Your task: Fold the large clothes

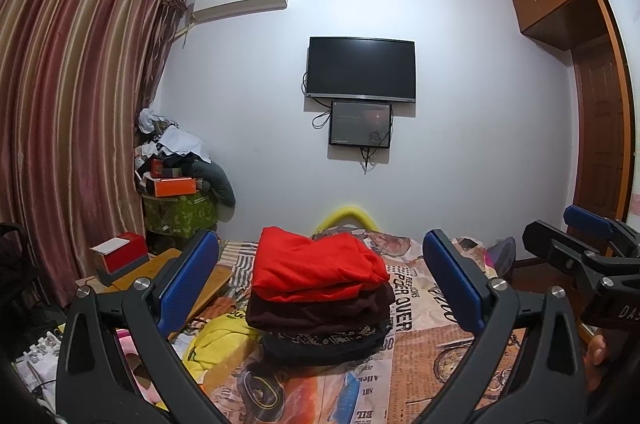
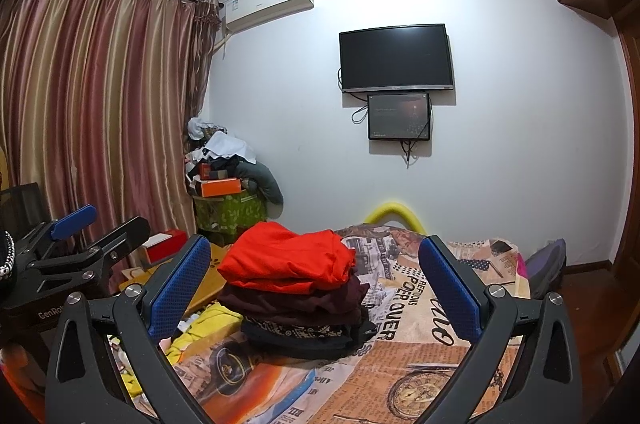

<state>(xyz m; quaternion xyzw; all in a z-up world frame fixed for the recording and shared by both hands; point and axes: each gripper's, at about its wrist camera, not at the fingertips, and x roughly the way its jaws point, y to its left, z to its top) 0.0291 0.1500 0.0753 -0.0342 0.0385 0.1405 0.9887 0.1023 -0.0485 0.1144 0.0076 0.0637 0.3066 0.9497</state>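
A stack of folded clothes (image 1: 318,300) sits on a bed covered with a newspaper-print sheet (image 1: 420,328): a red garment (image 1: 312,260) on top, a maroon one (image 1: 320,310) beneath, and dark patterned pieces at the bottom. The left claw (image 1: 320,284) and the right claw (image 2: 316,288) both hover wide open and hold nothing, their blue pads either side of the stack. A crumpled yellow garment (image 1: 218,342) lies just left of the stack. A black TV (image 1: 360,69) hangs on the white wall beyond.
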